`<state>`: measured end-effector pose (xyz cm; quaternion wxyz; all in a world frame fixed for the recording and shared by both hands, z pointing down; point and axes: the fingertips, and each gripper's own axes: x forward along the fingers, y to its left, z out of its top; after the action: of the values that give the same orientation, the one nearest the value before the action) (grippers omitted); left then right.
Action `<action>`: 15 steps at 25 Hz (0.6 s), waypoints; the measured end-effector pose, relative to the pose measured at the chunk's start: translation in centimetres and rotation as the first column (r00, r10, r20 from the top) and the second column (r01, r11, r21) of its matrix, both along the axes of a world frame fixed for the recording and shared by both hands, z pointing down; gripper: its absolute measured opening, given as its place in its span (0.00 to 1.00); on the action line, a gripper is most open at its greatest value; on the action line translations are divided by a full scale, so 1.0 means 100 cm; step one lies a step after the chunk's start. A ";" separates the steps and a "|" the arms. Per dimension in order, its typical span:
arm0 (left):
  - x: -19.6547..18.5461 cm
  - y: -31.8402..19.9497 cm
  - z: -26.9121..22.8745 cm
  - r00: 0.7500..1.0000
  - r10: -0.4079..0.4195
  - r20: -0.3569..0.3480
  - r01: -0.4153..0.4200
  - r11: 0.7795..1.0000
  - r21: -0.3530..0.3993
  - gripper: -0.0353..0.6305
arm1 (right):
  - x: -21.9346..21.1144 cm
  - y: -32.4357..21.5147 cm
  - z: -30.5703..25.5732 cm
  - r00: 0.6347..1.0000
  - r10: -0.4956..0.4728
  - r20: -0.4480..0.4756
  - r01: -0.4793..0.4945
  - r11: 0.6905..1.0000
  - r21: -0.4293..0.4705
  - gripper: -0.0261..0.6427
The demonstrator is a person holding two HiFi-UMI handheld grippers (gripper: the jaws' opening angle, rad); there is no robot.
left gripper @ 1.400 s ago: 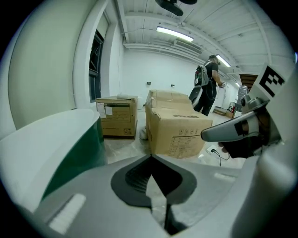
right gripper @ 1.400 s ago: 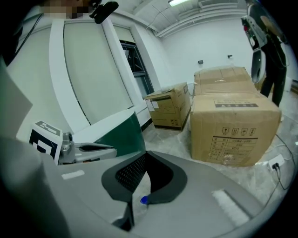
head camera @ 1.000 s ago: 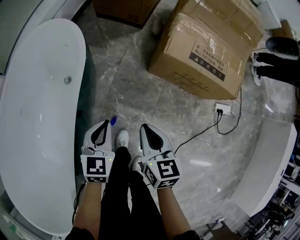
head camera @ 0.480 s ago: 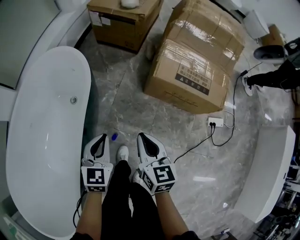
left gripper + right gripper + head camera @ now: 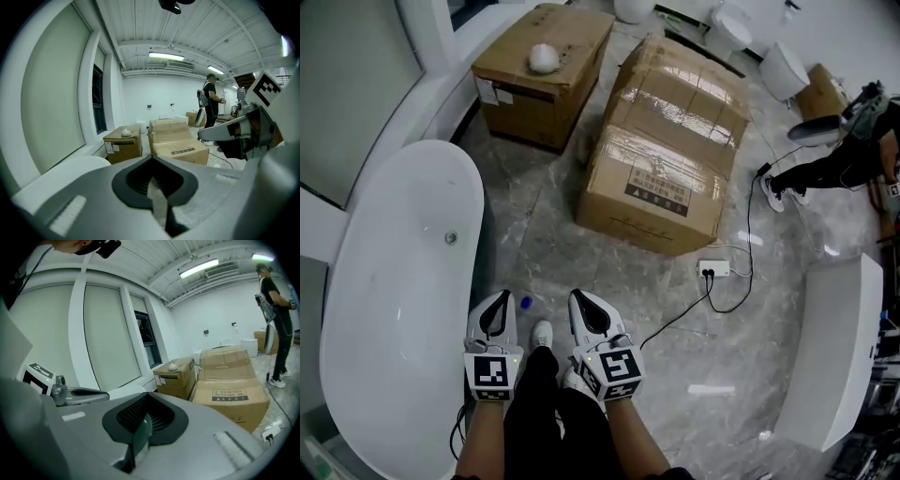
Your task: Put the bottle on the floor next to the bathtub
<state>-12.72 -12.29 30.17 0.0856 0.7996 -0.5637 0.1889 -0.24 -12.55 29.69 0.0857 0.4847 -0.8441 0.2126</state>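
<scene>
In the head view a white bathtub (image 5: 384,309) fills the left side. A small bottle with a blue cap (image 5: 525,304) stands on the grey marble floor just beside the tub's right rim, free of both grippers. My left gripper (image 5: 496,300) hovers right next to it, jaws closed with nothing between them. My right gripper (image 5: 578,299) is held a little to the right, also shut and empty. The left gripper view shows its closed jaws (image 5: 151,161) pointing at the boxes. The right gripper view shows its closed jaws (image 5: 147,397) likewise.
A large cardboard box (image 5: 666,159) and a smaller one (image 5: 539,70) with a white ball (image 5: 543,57) on top stand ahead. A power strip (image 5: 713,269) with trailing cable lies on the floor. A white fixture (image 5: 834,356) is at right. Another person (image 5: 834,159) stands far right. My shoe (image 5: 542,334) is between the grippers.
The head view has lifted, so more of the boxes shows and tub, bottle and grippers sit lower in frame. Both grippers stay shut and empty; the bottle stays on the floor.
</scene>
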 end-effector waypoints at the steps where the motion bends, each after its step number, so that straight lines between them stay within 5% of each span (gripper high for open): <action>1: 0.000 0.003 -0.007 1.000 -0.005 -0.006 0.005 1.000 0.006 0.05 | 0.002 0.002 -0.008 1.000 0.005 0.002 -0.005 1.000 0.010 0.07; 15: 0.017 0.050 -0.115 0.998 -0.017 -0.062 0.025 0.992 0.123 0.05 | 0.025 0.032 -0.115 0.998 0.033 0.049 -0.039 0.988 0.146 0.07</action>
<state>-11.05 -7.32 18.65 0.0548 0.8027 -0.5798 0.1284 2.27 -9.33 18.17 0.0262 0.4997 -0.8504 0.1626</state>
